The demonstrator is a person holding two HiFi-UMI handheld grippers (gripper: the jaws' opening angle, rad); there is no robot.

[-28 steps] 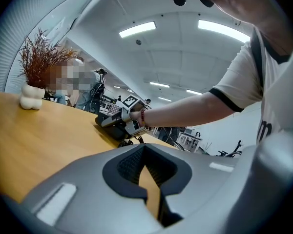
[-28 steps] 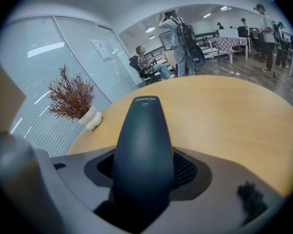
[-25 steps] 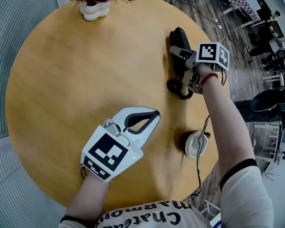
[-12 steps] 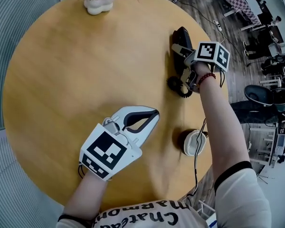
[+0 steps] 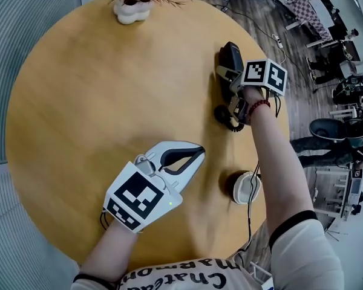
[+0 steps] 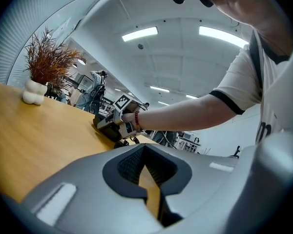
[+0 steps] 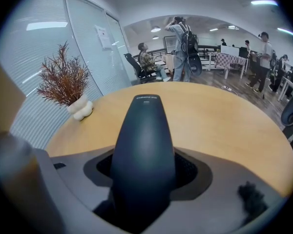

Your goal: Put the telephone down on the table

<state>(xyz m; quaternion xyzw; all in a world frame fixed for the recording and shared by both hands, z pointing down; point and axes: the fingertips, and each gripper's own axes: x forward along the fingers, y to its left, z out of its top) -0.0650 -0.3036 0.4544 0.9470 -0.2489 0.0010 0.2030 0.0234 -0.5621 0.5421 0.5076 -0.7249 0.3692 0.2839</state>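
Telephone (image 7: 142,145) is clamped in my right gripper (image 5: 228,72), near the right edge of the round wooden table (image 5: 97,101). My left gripper (image 5: 195,154) sits closed and empty, loads of bare wood around it.

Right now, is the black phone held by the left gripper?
No, the telephone sits clamped between the fingers of the right gripper.

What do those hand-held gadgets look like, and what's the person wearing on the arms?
The left gripper and right gripper are pale grey pincers with dark inner pads, each carrying a white cube of black square markers. The person wears a white top with black-edged sleeves and a red bead bracelet.
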